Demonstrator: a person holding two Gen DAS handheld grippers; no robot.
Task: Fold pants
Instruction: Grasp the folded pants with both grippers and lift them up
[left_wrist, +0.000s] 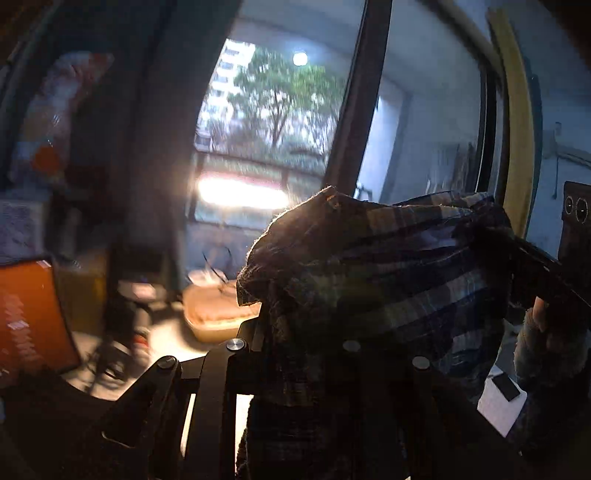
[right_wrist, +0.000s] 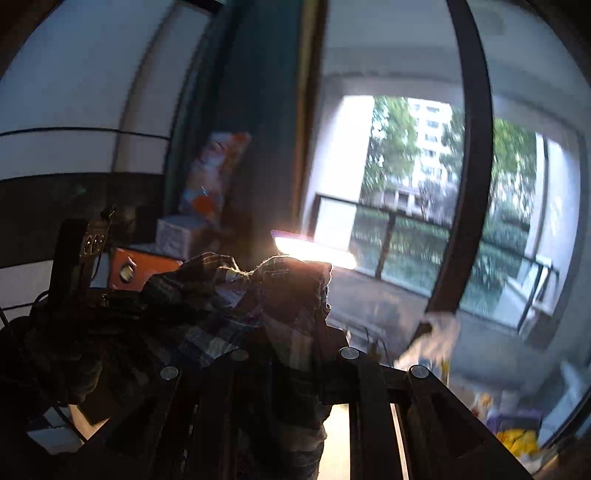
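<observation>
1. The left hand-held gripper (left_wrist: 295, 332) is clamped on a bunched edge of the dark blue plaid cotton pants (left_wrist: 369, 266); the cloth rises above its fingertips and drapes down over them, hiding the pads.
2. The right hand-held gripper (right_wrist: 291, 350) is also closed on the same pants (right_wrist: 229, 295), with a backlit fold standing just above its tips and more fabric hanging below.
3. The garment is therefore held up between the two tools, off the pale worktop (left_wrist: 177, 347). In the left view it stretches off to the right, where the other tool's dark body (left_wrist: 576, 236) and a person's hand (left_wrist: 550, 332) show.
4. Risk: each grip looks like a gathered wad, not a flat hem, so a layer could slip out if the cloth is pulled taut or shaken, and one side would drop.
5. Risk: ahead of and below the left tool sit a pale plastic food container (left_wrist: 218, 314) and an orange cardboard box (left_wrist: 29, 317); the hanging fabric could sweep them when lowered.
6. Risk: strong glare from the window (left_wrist: 273, 110) leaves the cloth in silhouette, so seams are hard to align and the fold may land crooked.
</observation>
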